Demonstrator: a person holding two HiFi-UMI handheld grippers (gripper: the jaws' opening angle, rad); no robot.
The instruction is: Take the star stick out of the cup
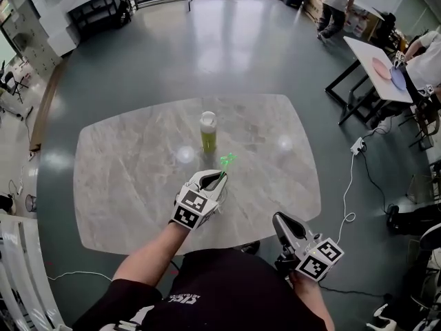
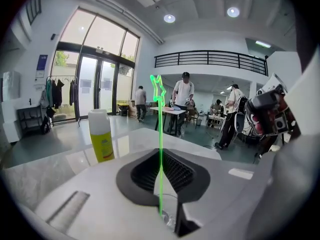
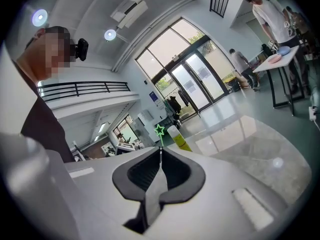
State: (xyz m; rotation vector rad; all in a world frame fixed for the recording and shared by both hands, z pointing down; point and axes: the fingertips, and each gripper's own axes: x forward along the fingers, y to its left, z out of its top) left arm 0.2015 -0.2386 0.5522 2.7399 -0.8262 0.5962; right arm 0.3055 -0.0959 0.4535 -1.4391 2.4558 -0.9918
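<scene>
My left gripper (image 1: 218, 178) is over the middle of the marble table (image 1: 124, 185), shut on the thin green star stick (image 1: 227, 161). In the left gripper view the star stick (image 2: 160, 134) rises straight up between the closed jaws of the left gripper (image 2: 161, 160), its star at the top. Below the jaws I glimpse the rim of a clear cup (image 2: 169, 218) around the stick's lower end. My right gripper (image 1: 279, 221) hangs near the table's front edge, shut and holding nothing. In its own view the right gripper (image 3: 160, 154) points at the star stick (image 3: 159, 130).
A yellow bottle with a white cap (image 1: 208, 133) stands on the table just beyond the stick. A white side table with a pink plate (image 1: 379, 64) and people stand at the far right. A power strip and cable (image 1: 357, 145) lie on the floor to the right.
</scene>
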